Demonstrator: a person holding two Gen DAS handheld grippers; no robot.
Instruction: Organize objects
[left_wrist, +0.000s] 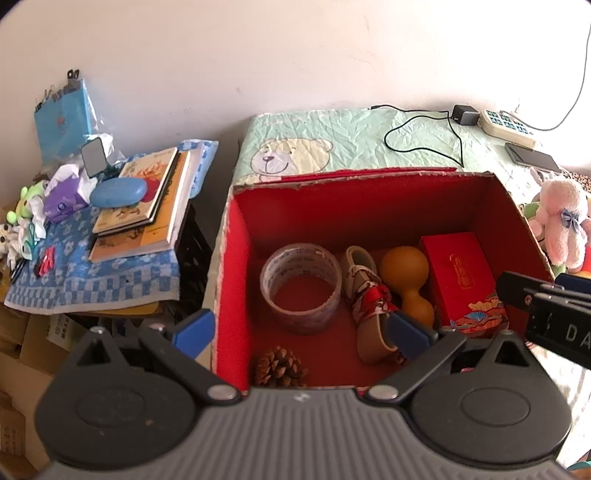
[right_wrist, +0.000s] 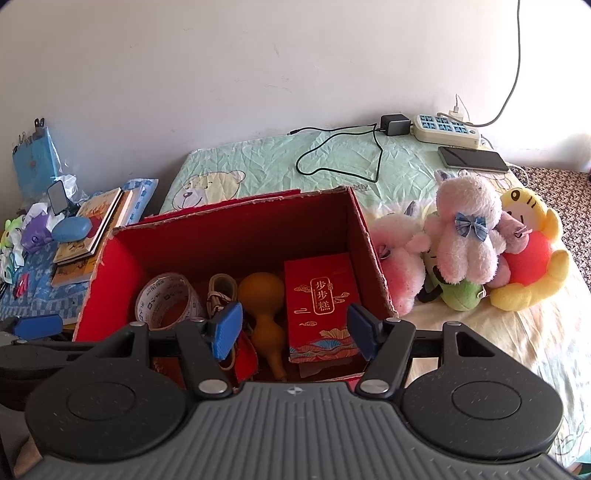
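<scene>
While both tools hover empty above it, the open red-lined cardboard box (left_wrist: 236, 258) on the bed already holds a clear tape roll (left_wrist: 301, 286), a small beige shoe with red fabric (left_wrist: 369, 306), an orange gourd-shaped toy (left_wrist: 406, 280), a red gift carton with gold print (right_wrist: 321, 299) and a brown pine cone (left_wrist: 280, 365). Left hand-held gripper (left_wrist: 301, 332): released, jaws spread wide, nothing held. Right hand-held gripper (right_wrist: 293, 332): released too, over the carton. Partly done, I judge; the pink plush rabbit (right_wrist: 465, 229), yellow plush doll (right_wrist: 532, 266) and other plush toys lie just beside the box, unpacked, likely next.
</scene>
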